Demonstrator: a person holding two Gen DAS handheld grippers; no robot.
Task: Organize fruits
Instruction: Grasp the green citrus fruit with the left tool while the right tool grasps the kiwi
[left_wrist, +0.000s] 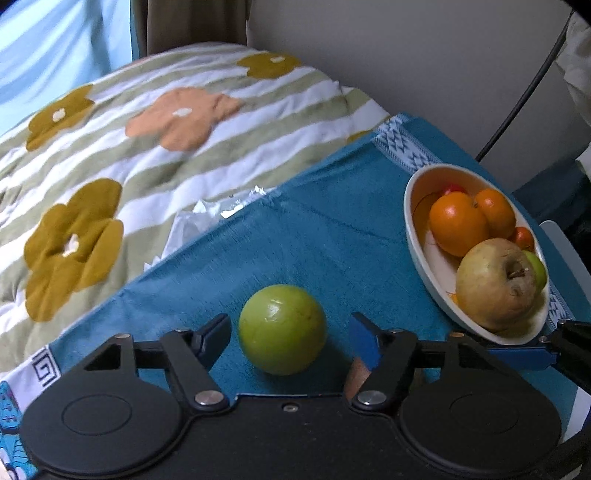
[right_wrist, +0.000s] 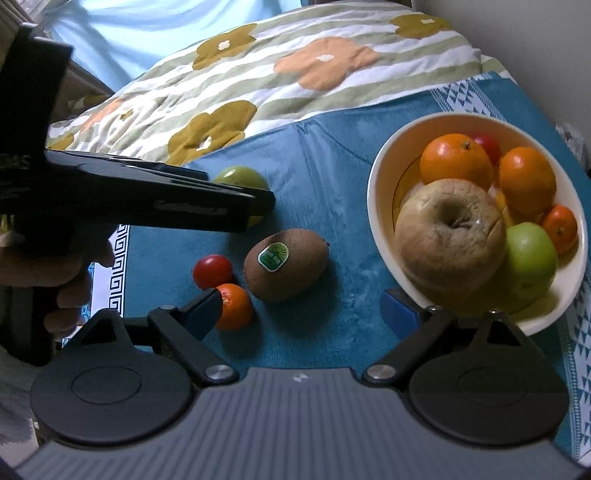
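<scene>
A green apple lies on the teal cloth, between the open fingers of my left gripper, which do not touch it; it shows partly hidden in the right wrist view. The cream bowl at the right holds oranges, a wrinkled yellow apple and a green fruit. In the right wrist view, my open, empty right gripper hovers above a kiwi, a tomato and a small mandarin beside the bowl.
A flowered striped quilt lies on the bed behind the cloth's far edge. Crumpled plastic sits at that edge. A black cable runs down the wall at the right. The left gripper's body reaches in from the left.
</scene>
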